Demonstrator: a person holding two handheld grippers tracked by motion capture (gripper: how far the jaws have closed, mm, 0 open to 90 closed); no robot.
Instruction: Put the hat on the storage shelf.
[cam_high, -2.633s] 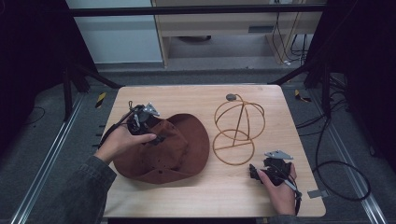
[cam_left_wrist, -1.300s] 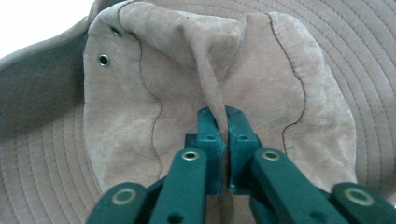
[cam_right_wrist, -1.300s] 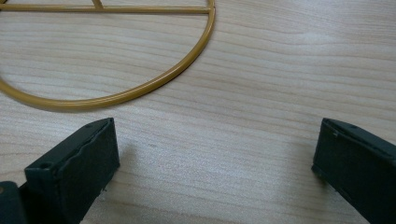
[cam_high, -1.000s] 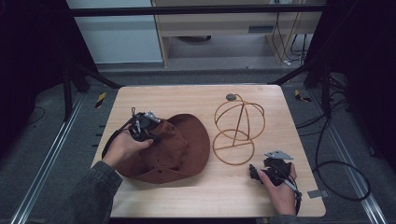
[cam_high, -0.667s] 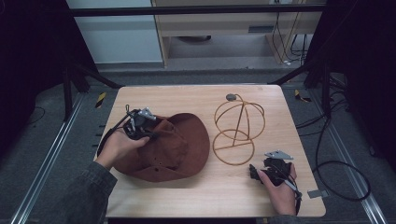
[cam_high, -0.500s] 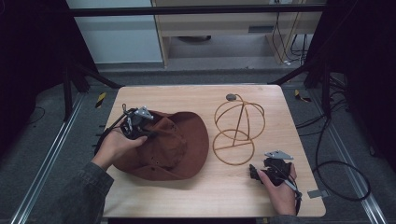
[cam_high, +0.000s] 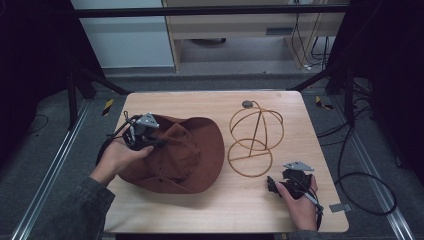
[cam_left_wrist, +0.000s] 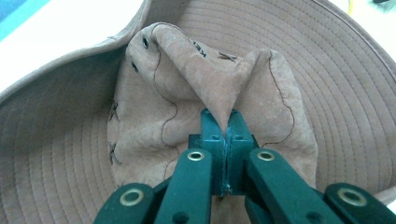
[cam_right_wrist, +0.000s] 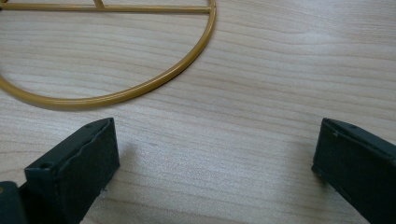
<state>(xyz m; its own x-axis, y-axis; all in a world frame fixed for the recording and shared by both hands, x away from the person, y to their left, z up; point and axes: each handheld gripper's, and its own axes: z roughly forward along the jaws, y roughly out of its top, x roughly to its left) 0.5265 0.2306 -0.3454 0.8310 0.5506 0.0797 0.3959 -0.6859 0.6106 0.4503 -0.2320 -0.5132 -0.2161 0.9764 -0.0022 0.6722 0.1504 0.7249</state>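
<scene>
Lying on desk (cam_high: 210, 107) left of wire stand (cam_high: 255, 137): brown hat (cam_high: 192, 155), soft, light, floppy. Left gripper (cam_left_wrist: 226, 128) w/ fingers pinching crown fold, sagging likely; brim prob. firmer hold. Right gripper (cam_right_wrist: 212, 154) resting w/ fingers apart, holding nothing.

Place: I am working in a lab-like recording bay, not a home.
Table: my small light wooden table (cam_high: 210, 210) stands alone on grey carpet.
Frame: black metal struts (cam_high: 82, 80) rise at its far left and far right.
Floor: silver metal rails (cam_high: 45, 185) run along both sides.
Cables: black cables (cam_high: 367, 175) loop at right.
Far end: a pale wooden cabinet (cam_high: 250, 22) with hanging wires.
</scene>
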